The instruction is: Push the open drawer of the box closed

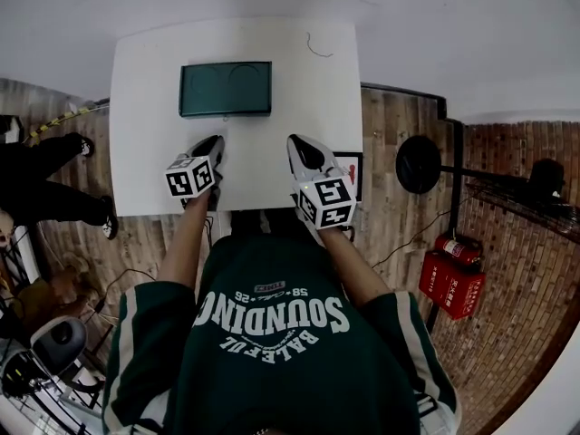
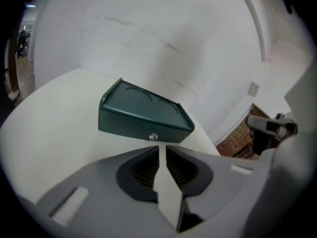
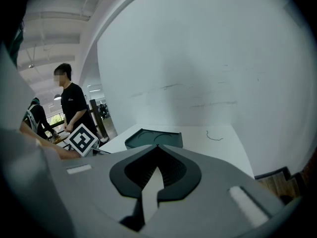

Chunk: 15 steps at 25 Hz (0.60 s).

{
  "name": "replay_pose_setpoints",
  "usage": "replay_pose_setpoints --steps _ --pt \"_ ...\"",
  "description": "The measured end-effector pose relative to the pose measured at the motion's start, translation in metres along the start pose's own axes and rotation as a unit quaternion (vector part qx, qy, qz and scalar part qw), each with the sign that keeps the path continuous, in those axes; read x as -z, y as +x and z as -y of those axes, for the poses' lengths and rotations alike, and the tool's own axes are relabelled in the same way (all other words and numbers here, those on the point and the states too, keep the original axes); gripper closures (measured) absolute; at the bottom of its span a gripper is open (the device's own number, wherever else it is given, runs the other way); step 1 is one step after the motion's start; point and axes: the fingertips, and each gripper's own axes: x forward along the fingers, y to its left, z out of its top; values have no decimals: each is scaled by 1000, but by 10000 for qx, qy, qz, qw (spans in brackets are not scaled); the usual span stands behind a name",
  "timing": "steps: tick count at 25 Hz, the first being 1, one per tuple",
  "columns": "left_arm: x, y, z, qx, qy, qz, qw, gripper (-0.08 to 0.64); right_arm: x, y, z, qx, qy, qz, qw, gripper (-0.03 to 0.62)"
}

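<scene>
1. The dark green rectangular box (image 1: 225, 89) sat on the white table (image 1: 145, 152). Its top face had two shallow round recesses.
2. The box's drawer front faced me, with a small silver knob (image 2: 153, 136) on it. From the left gripper view it looked flush with the box body, so the drawer read as closed.
3. My left gripper (image 2: 162, 147) hovered near the knob side of the box and was not touching it. The jaws stood a narrow slit apart with nothing between them.
4. My right gripper (image 3: 157, 146) hung on the same side of the box, toward its right corner and clear of it. The jaw tips met and nothing was held.
5. Both grippers sat between the box and the table's near edge.
6. A thin dark squiggle (image 1: 314, 45) lay on the tabletop beyond the box, off to its right.
7. A person in black (image 3: 74, 108) stood well left of the box, off the table.
</scene>
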Motion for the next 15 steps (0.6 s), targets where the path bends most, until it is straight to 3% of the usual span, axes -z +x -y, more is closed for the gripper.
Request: replay_pose_setpoints --steps 8,15 --pt "-47 -62 31 90 799 760 9939 505 -30 -1 -17 -73 -249 321 9991 591" --pt "-90 -109 60 14 1549 1468 9770 506 -62 -2 -29 -200 -432 649 9968 591"
